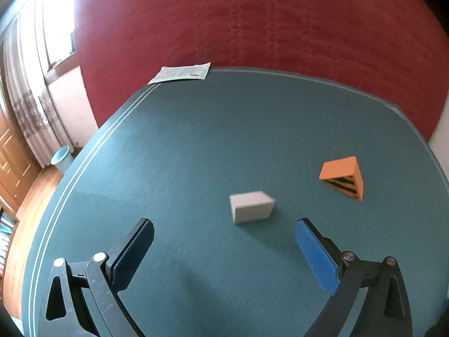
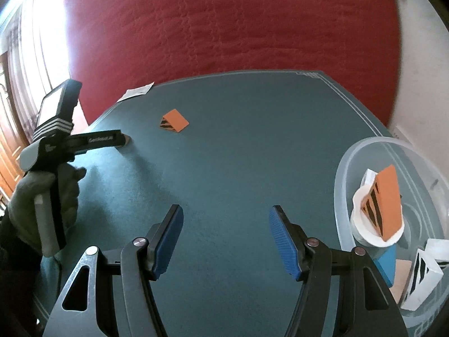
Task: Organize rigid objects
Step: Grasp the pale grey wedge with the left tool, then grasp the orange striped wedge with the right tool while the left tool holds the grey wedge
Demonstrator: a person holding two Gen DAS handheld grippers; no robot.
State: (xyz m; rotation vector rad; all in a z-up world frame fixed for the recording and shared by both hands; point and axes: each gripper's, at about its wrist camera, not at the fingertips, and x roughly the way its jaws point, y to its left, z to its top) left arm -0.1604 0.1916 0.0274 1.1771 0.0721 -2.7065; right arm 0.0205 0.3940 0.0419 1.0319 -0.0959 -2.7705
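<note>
A white block (image 1: 251, 206) lies on the teal mat (image 1: 182, 146), just ahead of my open left gripper (image 1: 224, 231), whose fingers have nothing between them. An orange wedge with black stripes (image 1: 343, 177) sits to the block's right; the right wrist view shows this orange wedge (image 2: 174, 121) far ahead. My right gripper (image 2: 226, 217) hangs open and empty over bare teal mat (image 2: 224, 154). In that view a gloved hand (image 2: 42, 196) holds the left gripper's body (image 2: 84, 140) at the left; its fingers cover the white block.
A clear plastic tub (image 2: 364, 151) at the right holds an orange striped wedge (image 2: 385, 202), a white roll (image 2: 362, 224), a blue block and white striped blocks (image 2: 421, 278). A paper sheet (image 1: 182, 73) lies at the mat's far corner. A red quilted bed (image 1: 252, 22) lies behind.
</note>
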